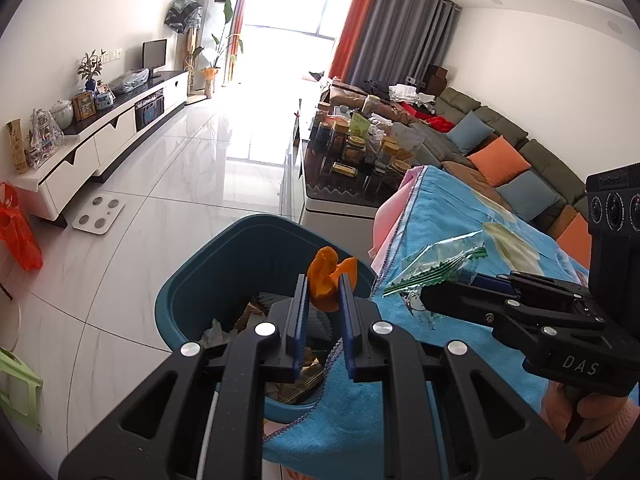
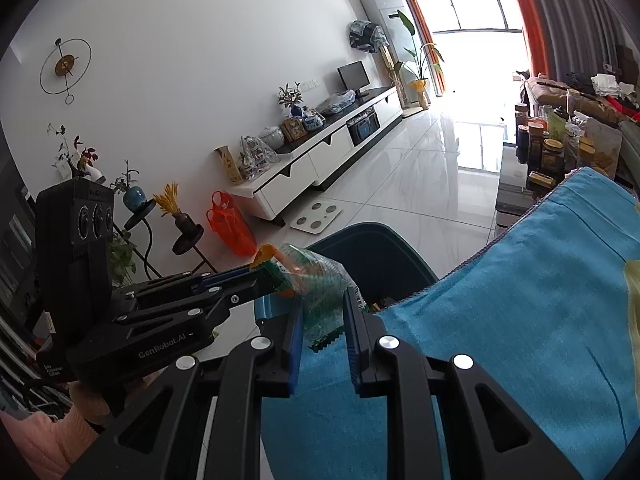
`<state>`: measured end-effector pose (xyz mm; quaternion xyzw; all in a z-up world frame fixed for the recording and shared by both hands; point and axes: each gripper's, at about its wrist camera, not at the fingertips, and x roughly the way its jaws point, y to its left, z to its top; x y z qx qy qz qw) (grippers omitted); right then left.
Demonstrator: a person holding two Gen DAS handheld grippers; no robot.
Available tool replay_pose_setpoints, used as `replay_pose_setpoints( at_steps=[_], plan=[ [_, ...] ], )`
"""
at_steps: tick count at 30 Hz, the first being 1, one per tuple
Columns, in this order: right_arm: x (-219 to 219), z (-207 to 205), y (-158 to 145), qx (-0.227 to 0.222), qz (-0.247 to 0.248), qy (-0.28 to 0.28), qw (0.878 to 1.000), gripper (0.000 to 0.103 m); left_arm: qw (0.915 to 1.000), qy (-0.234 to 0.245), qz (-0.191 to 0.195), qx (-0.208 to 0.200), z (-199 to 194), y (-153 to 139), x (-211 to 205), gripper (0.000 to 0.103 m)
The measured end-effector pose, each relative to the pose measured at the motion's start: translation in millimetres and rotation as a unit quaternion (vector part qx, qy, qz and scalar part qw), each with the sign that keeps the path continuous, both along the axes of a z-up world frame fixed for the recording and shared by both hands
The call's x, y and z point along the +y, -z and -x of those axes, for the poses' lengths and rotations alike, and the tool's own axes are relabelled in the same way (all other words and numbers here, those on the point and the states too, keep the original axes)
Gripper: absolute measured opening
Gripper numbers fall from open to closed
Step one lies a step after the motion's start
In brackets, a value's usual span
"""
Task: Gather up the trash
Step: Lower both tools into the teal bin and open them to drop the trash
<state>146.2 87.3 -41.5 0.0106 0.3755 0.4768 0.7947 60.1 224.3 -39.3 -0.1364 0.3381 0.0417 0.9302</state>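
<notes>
the left tongs (image 1: 325,292) are clamping an orange peel (image 1: 326,278) above the open blue bin (image 1: 192,280). the right tongs (image 2: 323,312) are pinching a clear green wrapper (image 2: 320,280) beside the blue-clothed table (image 2: 520,300).

Between my left gripper's (image 1: 324,284) blue pads I note orange peel (image 1: 326,282). Below it, a teal bin (image 1: 192,292). The right gripper (image 2: 323,308) carries a clear wrapper (image 2: 320,288) with green print, over a turquoise cloth (image 2: 520,288).
</notes>
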Motion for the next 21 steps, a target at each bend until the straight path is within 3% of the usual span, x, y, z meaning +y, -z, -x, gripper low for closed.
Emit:
replay_pose_setpoints(
  at_steps=[21],
  plan=[
    [19.2,-18.2,13.4,0.021,0.015,0.001,1.000,0.018,0.9998,-0.013,0.005,0.014,-11.4,11.3,8.8,0.015]
  ],
)
